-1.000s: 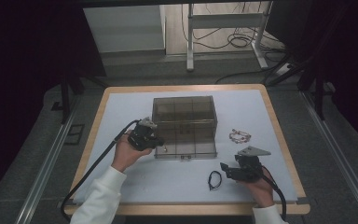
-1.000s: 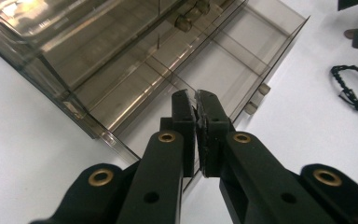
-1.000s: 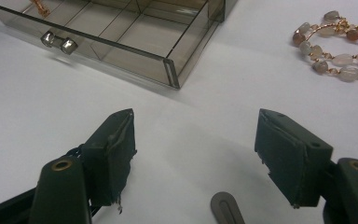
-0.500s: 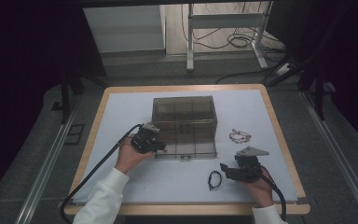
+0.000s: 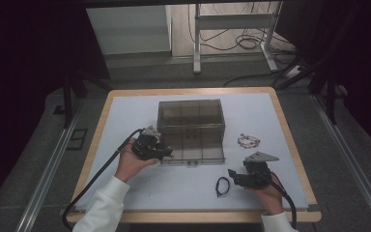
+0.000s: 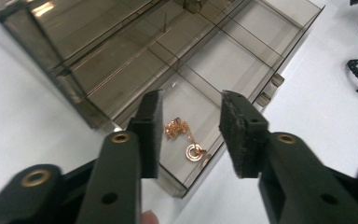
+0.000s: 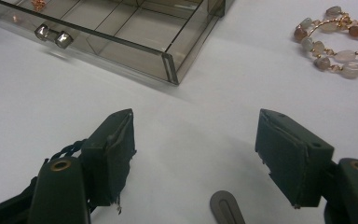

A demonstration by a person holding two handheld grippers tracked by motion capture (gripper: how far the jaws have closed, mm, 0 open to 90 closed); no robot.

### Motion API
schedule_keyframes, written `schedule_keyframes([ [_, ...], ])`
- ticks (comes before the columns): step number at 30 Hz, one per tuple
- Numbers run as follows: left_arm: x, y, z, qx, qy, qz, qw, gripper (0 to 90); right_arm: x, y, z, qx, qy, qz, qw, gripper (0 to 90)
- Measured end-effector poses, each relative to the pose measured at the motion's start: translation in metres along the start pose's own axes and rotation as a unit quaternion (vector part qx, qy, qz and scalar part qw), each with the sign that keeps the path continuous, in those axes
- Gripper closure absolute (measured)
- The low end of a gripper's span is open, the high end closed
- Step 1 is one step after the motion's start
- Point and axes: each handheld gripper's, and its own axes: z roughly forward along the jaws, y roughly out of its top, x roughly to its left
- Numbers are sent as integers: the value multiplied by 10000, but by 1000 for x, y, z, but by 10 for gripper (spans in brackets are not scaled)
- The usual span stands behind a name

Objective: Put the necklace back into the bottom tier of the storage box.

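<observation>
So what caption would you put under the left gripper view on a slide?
Left gripper, jaws just opened, above a rose-gold necklace lying in the corner compartment of the clear drawer.

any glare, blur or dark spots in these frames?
High view: dark surround, lit white table evenly bright, small items soft. Left gripper view: warm glare streak on the smoky box top-left; left gripper jaws slightly soft, rose-gold necklace sharp. Right gripper view: right gripper casts soft shadows; beaded bracelet a bit soft.
</observation>
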Motion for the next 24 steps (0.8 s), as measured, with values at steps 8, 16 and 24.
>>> schedule_keyframes([
  [8,-9,-17,-20,-323,197,5,9993,449,0,1,-2,-34,-3,3,10000,283],
  [16,-14,-32,-33,-365,423,88,9984,384,1,0,-2,-10,8,0,10000,283],
  [24,-16,-52,-43,-430,529,-54,9977,371,1,1,-3,-36,3,-2,10000,284],
])
